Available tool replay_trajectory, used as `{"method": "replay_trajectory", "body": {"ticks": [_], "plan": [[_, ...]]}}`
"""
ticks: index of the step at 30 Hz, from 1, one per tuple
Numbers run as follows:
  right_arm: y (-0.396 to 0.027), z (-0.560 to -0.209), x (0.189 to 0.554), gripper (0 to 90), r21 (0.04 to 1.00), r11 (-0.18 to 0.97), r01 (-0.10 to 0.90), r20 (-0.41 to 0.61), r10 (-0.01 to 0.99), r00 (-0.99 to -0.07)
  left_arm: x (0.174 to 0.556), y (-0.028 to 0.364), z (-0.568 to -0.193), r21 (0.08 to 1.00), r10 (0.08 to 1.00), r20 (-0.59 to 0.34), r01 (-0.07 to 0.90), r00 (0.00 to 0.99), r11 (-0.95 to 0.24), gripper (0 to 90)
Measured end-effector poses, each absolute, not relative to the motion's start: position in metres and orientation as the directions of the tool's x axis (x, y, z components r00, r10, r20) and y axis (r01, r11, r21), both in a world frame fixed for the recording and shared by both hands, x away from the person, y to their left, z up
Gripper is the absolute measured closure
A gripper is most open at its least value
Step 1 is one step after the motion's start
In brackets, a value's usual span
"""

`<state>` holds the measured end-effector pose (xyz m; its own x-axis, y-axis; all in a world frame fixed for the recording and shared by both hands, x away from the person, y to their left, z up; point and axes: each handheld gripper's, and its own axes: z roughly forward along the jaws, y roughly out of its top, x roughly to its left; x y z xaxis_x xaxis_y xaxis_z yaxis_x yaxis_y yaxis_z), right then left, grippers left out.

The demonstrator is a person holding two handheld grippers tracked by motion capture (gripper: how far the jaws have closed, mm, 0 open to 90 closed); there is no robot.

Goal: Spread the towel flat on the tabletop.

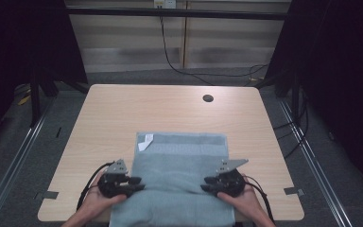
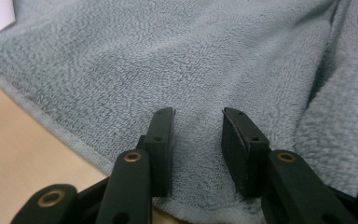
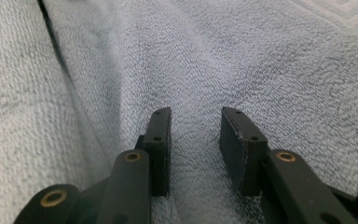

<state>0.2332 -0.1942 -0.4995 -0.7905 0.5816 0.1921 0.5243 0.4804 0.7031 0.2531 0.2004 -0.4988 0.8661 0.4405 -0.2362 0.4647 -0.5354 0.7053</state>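
A grey-blue towel point(image 1: 179, 161) lies on the near half of the wooden table point(image 1: 170, 109), its near end hanging over the front edge. A white tag point(image 1: 146, 141) sits at its far left corner. My left gripper point(image 1: 138, 183) rests at the towel's left edge, pointing inward. In the left gripper view its jaws stand apart over the terry cloth point(image 2: 177, 60), just inside the hem point(image 2: 56, 128). My right gripper point(image 1: 207, 183) rests at the right side, pointing inward. In the right gripper view its jaws are apart above the towel point(image 3: 242, 60), beside a fold point(image 3: 56, 51).
A round cable hole point(image 1: 208, 98) sits at the table's far right. Bare wood shows beyond the towel and on both sides. Metal rails point(image 1: 14, 156) run along the floor left and right, and a black cable point(image 1: 170, 56) hangs behind the table.
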Motion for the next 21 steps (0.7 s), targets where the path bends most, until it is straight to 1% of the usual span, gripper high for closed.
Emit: {"method": "replay_trajectory", "body": {"ticks": [1,2,4,7,9,10,11,12,13,14,15,19,20,21], "plan": [[-0.194,-0.499,0.233,64.2,0.703,0.480,0.524,0.192,0.582,-0.791,0.253,0.200,-0.499,0.705,0.441,-0.236,0.465,0.866,-0.535,64.0],[-0.194,-0.499,0.224,64.3,0.704,0.484,0.520,0.191,0.577,-0.794,0.246,0.203,-0.499,0.709,0.428,-0.237,0.456,0.872,-0.537,64.0],[-0.194,-0.500,0.212,64.4,0.707,0.476,0.523,0.209,0.566,-0.798,0.240,0.207,-0.499,0.711,0.435,-0.241,0.463,0.868,-0.529,62.8],[-0.194,-0.499,0.213,69.3,0.703,0.481,0.524,0.196,0.577,-0.793,0.252,0.204,-0.500,0.712,0.468,-0.228,0.474,0.854,-0.518,63.4],[-0.193,-0.500,0.225,69.8,0.709,0.470,0.526,0.185,0.596,-0.781,0.266,0.201,-0.500,0.714,0.494,-0.217,0.482,0.842,-0.508,64.0],[-0.192,-0.500,0.232,69.7,0.711,0.475,0.519,0.162,0.607,-0.778,0.274,0.201,-0.501,0.719,0.507,-0.228,0.495,0.831,-0.488,64.0],[-0.192,-0.500,0.249,69.5,0.710,0.471,0.524,0.154,0.622,-0.768,0.281,0.200,-0.501,0.717,0.519,-0.232,0.505,0.823,-0.480,63.9],[-0.192,-0.500,0.249,69.5,0.710,0.471,0.524,0.154,0.622,-0.768,0.286,0.199,-0.502,0.719,0.523,-0.225,0.502,0.822,-0.481,63.9],[-0.193,-0.500,0.256,69.4,0.706,0.474,0.527,0.147,0.629,-0.763,0.293,0.197,-0.501,0.724,0.538,-0.186,0.485,0.822,-0.491,63.9],[-0.193,-0.501,0.268,69.1,0.709,0.462,0.534,0.153,0.638,-0.755,0.296,0.196,-0.502,0.728,0.557,-0.155,0.475,0.816,-0.493,64.0],[-0.192,-0.502,0.277,69.0,0.710,0.453,0.538,0.156,0.644,-0.749,0.299,0.196,-0.502,0.729,0.570,-0.147,0.478,0.808,-0.490,63.9],[-0.185,-0.504,0.307,68.0,0.725,0.439,0.531,0.132,0.669,-0.732,0.300,0.202,-0.503,0.732,0.600,-0.157,0.500,0.785,-0.462,63.8],[-0.183,-0.504,0.312,66.6,0.725,0.439,0.531,0.126,0.673,-0.728,0.298,0.205,-0.502,0.731,0.599,-0.155,0.499,0.785,-0.465,63.7],[-0.180,-0.505,0.316,61.7,0.729,0.424,0.538,0.141,0.675,-0.724,0.296,0.207,-0.502,0.729,0.600,-0.156,0.502,0.784,-0.466,63.5]]}}
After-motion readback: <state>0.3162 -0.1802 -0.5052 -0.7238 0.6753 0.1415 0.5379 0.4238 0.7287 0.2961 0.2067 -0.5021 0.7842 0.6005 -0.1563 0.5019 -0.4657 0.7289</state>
